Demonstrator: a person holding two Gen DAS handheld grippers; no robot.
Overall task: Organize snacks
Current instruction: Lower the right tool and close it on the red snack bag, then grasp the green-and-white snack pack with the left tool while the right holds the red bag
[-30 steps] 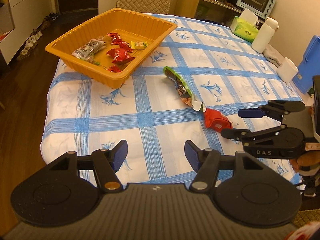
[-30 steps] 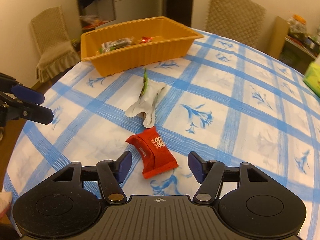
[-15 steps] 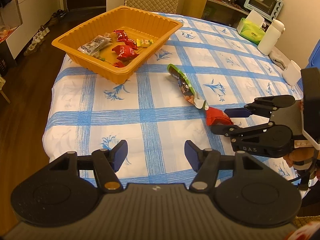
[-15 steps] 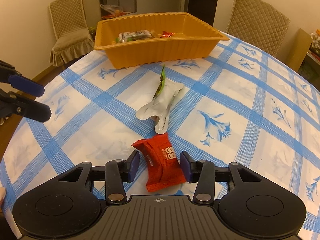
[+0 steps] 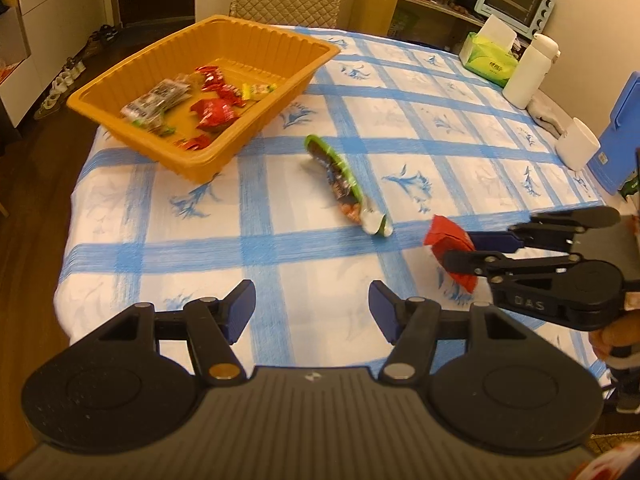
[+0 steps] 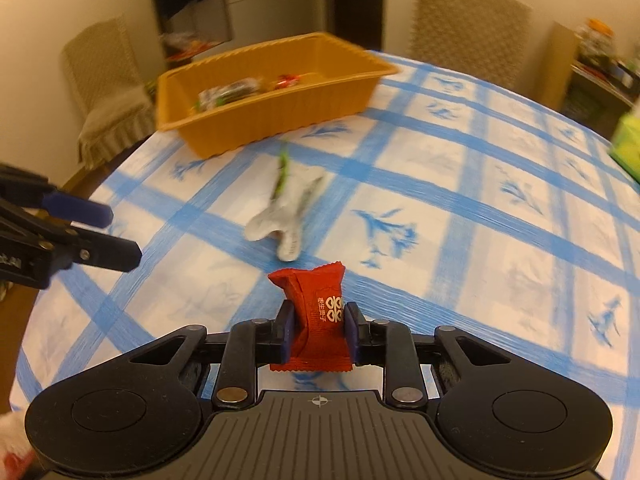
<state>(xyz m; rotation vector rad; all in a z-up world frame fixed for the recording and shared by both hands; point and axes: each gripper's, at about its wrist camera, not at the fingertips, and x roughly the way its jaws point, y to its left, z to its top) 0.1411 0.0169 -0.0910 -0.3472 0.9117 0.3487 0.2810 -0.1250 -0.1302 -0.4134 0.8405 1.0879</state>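
My right gripper [image 6: 318,330] is shut on a red snack packet [image 6: 318,316] and holds it just above the tablecloth; it also shows in the left wrist view [image 5: 466,250], with the packet [image 5: 446,236] between its fingers. A green and white snack packet [image 5: 346,186] lies on the cloth between the red packet and the orange tray [image 5: 280,88]; it also shows in the right wrist view [image 6: 290,208]. The tray [image 6: 280,116] holds several snacks. My left gripper [image 5: 312,308] is open and empty over the table's near edge, left of the right gripper.
At the far right stand a green tissue box [image 5: 490,62], a white bottle [image 5: 530,72], a white cup [image 5: 576,150] and a blue box [image 5: 618,140]. Chairs [image 6: 104,92] stand around the table. A toaster oven [image 5: 516,4] sits behind.
My right gripper has closed on the red packet and lifted it off the cloth. My left gripper stays open and has barely moved.
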